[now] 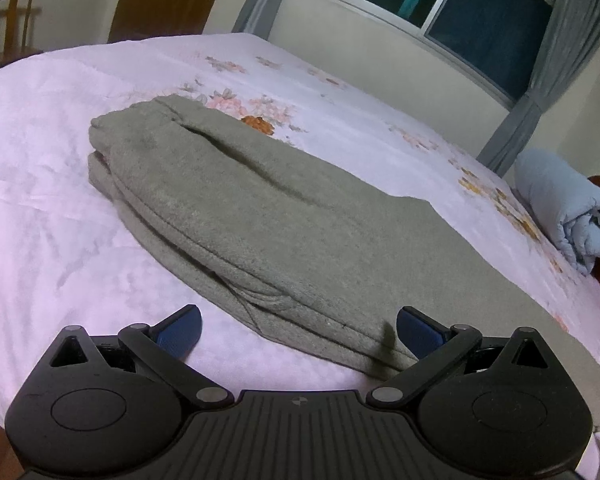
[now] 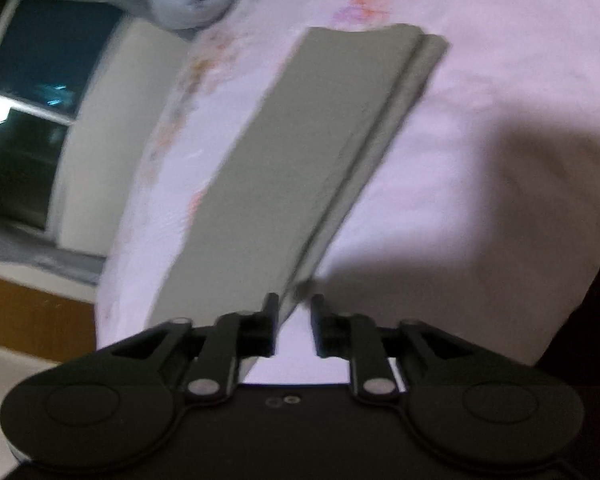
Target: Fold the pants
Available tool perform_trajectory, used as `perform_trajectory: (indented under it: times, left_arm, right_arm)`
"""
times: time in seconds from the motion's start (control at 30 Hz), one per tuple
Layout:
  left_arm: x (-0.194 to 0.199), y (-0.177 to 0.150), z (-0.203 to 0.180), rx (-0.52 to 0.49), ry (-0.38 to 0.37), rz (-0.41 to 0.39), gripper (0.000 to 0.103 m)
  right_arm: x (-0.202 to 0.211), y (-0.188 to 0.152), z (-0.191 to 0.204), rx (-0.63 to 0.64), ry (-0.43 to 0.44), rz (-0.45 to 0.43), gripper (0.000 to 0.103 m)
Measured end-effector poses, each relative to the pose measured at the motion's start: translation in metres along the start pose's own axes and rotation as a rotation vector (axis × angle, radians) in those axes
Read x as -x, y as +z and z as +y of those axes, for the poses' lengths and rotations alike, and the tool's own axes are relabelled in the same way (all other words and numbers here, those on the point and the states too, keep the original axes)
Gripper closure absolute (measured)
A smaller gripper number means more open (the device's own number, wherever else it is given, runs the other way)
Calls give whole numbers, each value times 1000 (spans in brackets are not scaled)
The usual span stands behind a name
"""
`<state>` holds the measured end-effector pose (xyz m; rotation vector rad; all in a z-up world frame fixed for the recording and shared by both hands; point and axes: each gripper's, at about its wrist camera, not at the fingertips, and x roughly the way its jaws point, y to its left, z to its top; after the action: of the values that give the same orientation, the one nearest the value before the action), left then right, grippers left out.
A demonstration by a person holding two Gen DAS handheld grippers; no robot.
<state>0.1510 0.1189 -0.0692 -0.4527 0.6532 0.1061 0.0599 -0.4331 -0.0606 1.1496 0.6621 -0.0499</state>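
Pants [image 1: 268, 216], grey-green and fleecy, lie folded lengthwise on the bed [image 1: 40, 200], one leg stacked on the other with the lower edge peeking out. Left wrist view gives texture: napped knit, a long crease down the top layer, floral print on the pale sheet beyond the pants, and a rolled blue blanket [image 1: 572, 212] at the bed's far edge under the window [image 1: 488, 12]. Right wrist view is blurred, showing the pants as a long flat strip.

Left tongs [image 1: 298, 334] hover low over the pants' near edge, spread wide, blue pads [image 1: 178, 334] empty. Right tongs [image 2: 294, 322] sit at one narrow end of the pants, parted by a narrow gap, nothing clamped; the fabric corner lies just ahead of them.
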Motion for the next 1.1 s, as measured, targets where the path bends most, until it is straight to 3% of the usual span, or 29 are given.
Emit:
perform_trajectory:
  times: [0.13, 0.23, 0.37, 0.6, 0.7, 0.8, 0.93, 1.03, 1.07, 1.1]
  left_arm:
    - [-1, 0, -4, -17, -3, 8, 0]
    - [1, 1, -4, -31, 5, 7, 0]
    - [8, 1, 8, 23, 13, -21, 0]
    - [4, 0, 4, -11, 21, -8, 0]
    - [3, 0, 2, -20, 19, 2, 0]
    - [4, 0, 2, -15, 16, 3, 0]
    - [3, 0, 1, -15, 19, 6, 0]
    - [4, 0, 0, -21, 22, 8, 0]
    - [5, 0, 0, -20, 24, 5, 0]
    - [7, 0, 1, -17, 27, -4, 0]
  right_arm:
    - [-34, -34, 25, 11, 110, 100, 91]
    - [-61, -54, 33, -24, 125, 164, 88]
    - [-78, -69, 34, -60, 115, 214, 87]
    - [-81, -70, 27, -97, 123, 197, 86]
    - [-80, -70, 33, -45, 141, 183, 101]
    - [-71, -70, 41, 6, 149, 165, 103]
    - [-76, -74, 31, 52, 59, 180, 103]
    - [-73, -76, 22, 6, 65, 179, 103]
    - [-70, -75, 23, -3, 71, 198, 100]
    - [-59, -71, 25, 4, 91, 205, 87]
